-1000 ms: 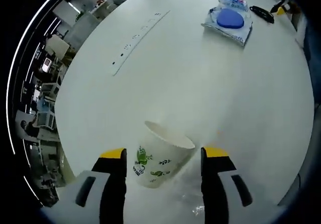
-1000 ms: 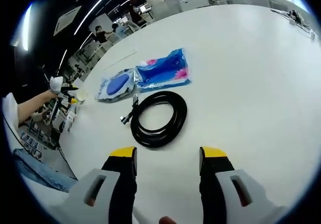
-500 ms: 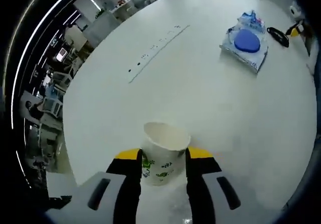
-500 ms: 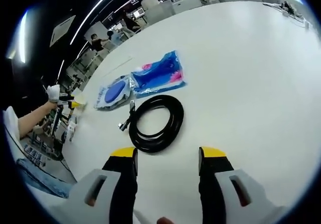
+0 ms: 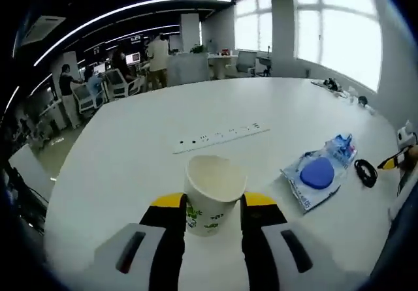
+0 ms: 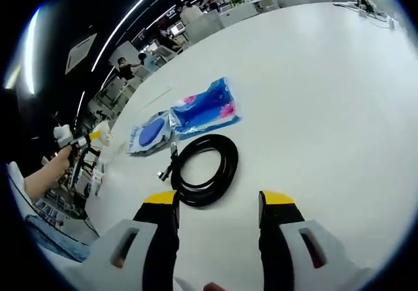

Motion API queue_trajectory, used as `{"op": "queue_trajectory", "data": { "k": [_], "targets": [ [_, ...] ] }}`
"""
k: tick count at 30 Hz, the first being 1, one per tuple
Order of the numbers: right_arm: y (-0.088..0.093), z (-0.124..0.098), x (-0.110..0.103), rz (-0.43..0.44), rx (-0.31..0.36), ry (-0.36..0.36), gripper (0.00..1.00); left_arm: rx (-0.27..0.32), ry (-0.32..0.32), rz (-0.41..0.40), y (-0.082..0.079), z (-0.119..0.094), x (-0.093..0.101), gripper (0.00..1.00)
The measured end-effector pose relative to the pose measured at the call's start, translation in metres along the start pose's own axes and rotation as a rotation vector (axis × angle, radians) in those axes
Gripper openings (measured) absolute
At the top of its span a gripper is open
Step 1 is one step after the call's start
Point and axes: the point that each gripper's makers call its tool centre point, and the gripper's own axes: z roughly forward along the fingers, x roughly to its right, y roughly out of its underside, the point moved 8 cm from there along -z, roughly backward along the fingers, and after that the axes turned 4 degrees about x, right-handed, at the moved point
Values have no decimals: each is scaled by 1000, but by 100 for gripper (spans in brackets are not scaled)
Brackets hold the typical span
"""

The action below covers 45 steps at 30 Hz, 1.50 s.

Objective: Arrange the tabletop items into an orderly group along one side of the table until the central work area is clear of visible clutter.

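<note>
A white paper cup (image 5: 213, 193) with green leaf print stands upright between the jaws of my left gripper (image 5: 212, 205), which is shut on it. To its right on the white table (image 5: 130, 167) lie a clear packet with a blue disc (image 5: 319, 173) and a coiled black cable (image 5: 366, 172). My right gripper (image 6: 217, 203) is open over bare table, with the black cable (image 6: 202, 170) just beyond its jaws. Past the cable lie a blue packet (image 6: 204, 108) and the disc packet (image 6: 150, 131). The left gripper with the cup (image 6: 99, 134) appears at the far left.
A long white power strip (image 5: 221, 136) lies across the table behind the cup. A person's arm (image 6: 39, 180) reaches in at the left. Desks, chairs and people fill the office beyond the table's far edge. Small items (image 5: 333, 85) sit at the far right edge.
The left jaws closed on the cup, and the left gripper view then tilted up level with the room. The right gripper has hardly moved.
</note>
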Motion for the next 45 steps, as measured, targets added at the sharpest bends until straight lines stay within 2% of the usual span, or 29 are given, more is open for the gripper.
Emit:
{"op": "queue_trajectory", "data": {
  "k": [7, 11, 15, 18, 19, 23, 27, 30, 33, 45],
  "targets": [
    [-2, -5, 3, 31, 35, -4, 47, 100, 3, -213, 11, 4, 39, 31],
    [-5, -11, 8, 65, 75, 9, 48, 121, 6, -222, 12, 7, 52, 31],
    [-2, -13, 5, 89, 86, 19, 48, 156, 13, -260, 10, 14, 66, 32],
    [1, -13, 5, 93, 83, 17, 48, 161, 16, -290, 12, 19, 73, 32],
    [1, -13, 5, 91, 81, 16, 48, 160, 19, -297, 14, 20, 69, 32],
    [-1, -13, 6, 98, 91, 17, 48, 138, 19, -288, 21, 26, 78, 32],
    [-2, -14, 6, 104, 98, 22, 47, 128, 19, -313, 29, 31, 81, 32],
    [-1, -13, 8, 118, 100, 21, 48, 98, 17, -279, 38, 36, 84, 32],
    [1, -13, 7, 117, 95, 19, 48, 96, 14, -286, 44, 38, 86, 33],
    [0, -12, 13, 126, 98, 17, 48, 81, 6, -250, 48, 33, 92, 33]
  ]
}}
